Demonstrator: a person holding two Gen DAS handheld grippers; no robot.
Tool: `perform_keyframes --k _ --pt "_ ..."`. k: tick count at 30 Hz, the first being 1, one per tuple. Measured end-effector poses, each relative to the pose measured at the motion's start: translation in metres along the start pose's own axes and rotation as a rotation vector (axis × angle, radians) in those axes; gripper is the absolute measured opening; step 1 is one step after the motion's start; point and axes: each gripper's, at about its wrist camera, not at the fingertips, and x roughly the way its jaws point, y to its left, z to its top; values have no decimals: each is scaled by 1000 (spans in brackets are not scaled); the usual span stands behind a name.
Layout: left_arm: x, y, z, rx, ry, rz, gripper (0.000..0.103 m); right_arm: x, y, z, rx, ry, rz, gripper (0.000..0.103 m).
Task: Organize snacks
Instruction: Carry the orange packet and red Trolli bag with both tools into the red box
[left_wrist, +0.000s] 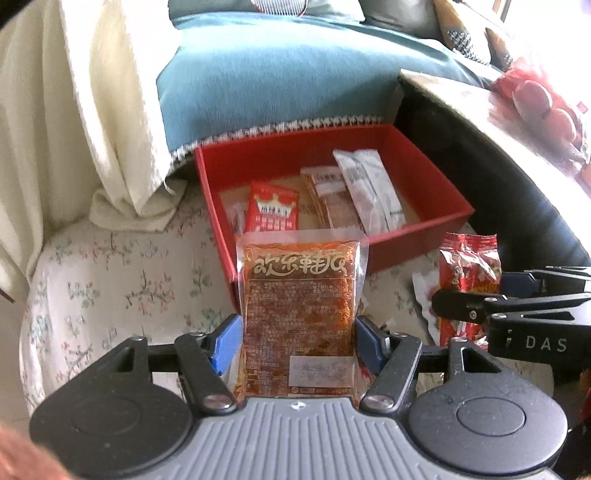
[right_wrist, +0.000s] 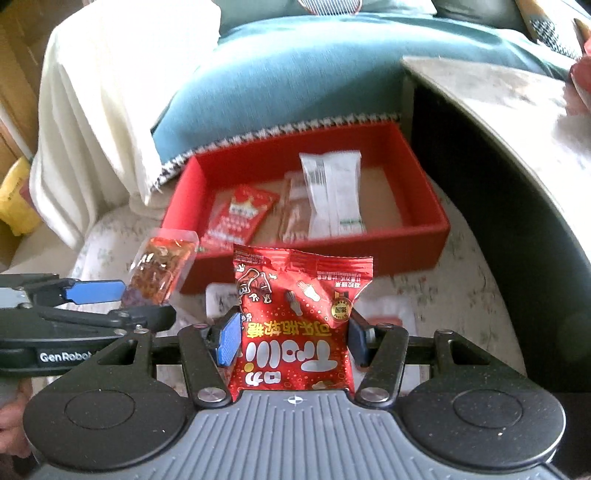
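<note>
My left gripper (left_wrist: 299, 332) is shut on a clear orange-brown spicy snack pack (left_wrist: 301, 291), held upright in front of the red box (left_wrist: 424, 229). The same pack (right_wrist: 160, 273) and the left gripper (right_wrist: 122, 295) show at the left of the right wrist view. My right gripper (right_wrist: 293, 339) is shut on a red candy bag (right_wrist: 299, 314) with yellow and white lettering, lifted above the flowered cloth. That bag (left_wrist: 467, 280) shows at the right of the left wrist view. The red box (right_wrist: 406, 243) holds a red crown packet (right_wrist: 240, 218), a brown packet (right_wrist: 295, 210) and a white wrapper (right_wrist: 334, 192).
A blue cushion (left_wrist: 266, 74) with a checked hem overhangs the box's far wall. White cloth (left_wrist: 107, 110) hangs at the left. A dark curved table edge (right_wrist: 517, 206) runs down the right side. More wrappers (right_wrist: 384, 314) lie on the flowered cloth (left_wrist: 110, 288) below the candy bag.
</note>
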Motion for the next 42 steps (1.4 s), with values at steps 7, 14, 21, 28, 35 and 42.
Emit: perform_keyframes --k 7,14,21,28,35,42 --pt "-1 -3 12 31 -58 51 59 -2 3 20 -15 -46 7 64" --pt "0 -7 31 33 -103 72 59 -1 1 43 -29 -83 6 64" --pt "8 -8 53 23 -133 92 59 3 -8 61 -23 -102 -5 64" --pt "16 -5 70 1 -152 110 59 10 -13 81 -18 -124 -14 64" --pt "33 -5 83 -12 -146 132 59 32 -19 103 -21 -112 -36 64" --pt "50 -9 95 -12 -135 155 59 50 -26 117 -14 -97 -42 64"
